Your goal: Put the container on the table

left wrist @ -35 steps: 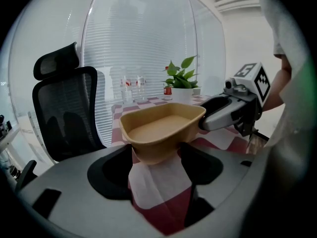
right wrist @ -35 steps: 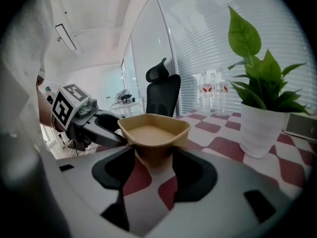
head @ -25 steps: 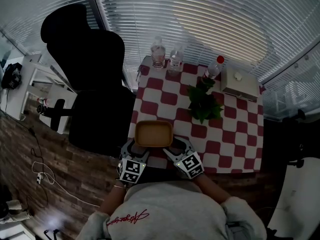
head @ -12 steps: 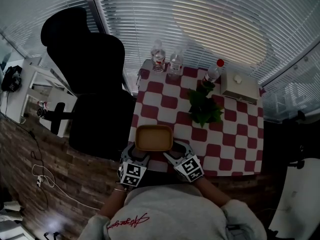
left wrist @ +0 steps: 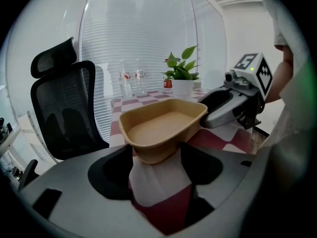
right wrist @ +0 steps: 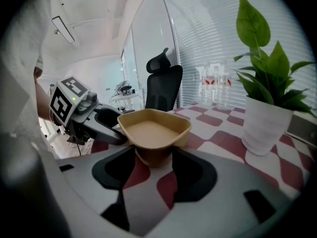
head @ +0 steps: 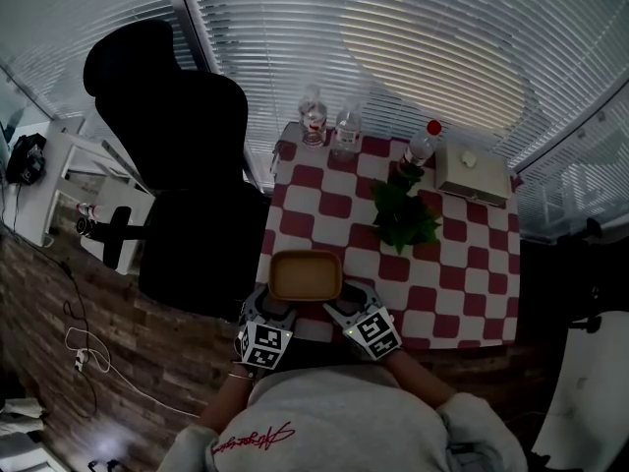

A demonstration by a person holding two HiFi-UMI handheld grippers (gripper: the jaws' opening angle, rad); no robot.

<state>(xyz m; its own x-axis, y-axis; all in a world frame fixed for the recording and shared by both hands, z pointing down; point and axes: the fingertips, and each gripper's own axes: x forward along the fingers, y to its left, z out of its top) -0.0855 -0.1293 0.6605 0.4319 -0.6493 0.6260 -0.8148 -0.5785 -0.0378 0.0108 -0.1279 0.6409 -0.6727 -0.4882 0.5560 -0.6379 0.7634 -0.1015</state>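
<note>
A tan, empty, shallow container hangs over the near left part of the red-and-white checked table. My left gripper is shut on its near left corner and my right gripper is shut on its near right corner. In the left gripper view the container is wedged between the dark pads of the left gripper, with checked cloth showing beneath it. In the right gripper view the container's base sits between the pads of the right gripper.
A potted plant stands mid-table. Two clear bottles, a red-capped bottle and a white box line the far edge by the blinds. A black office chair stands left of the table.
</note>
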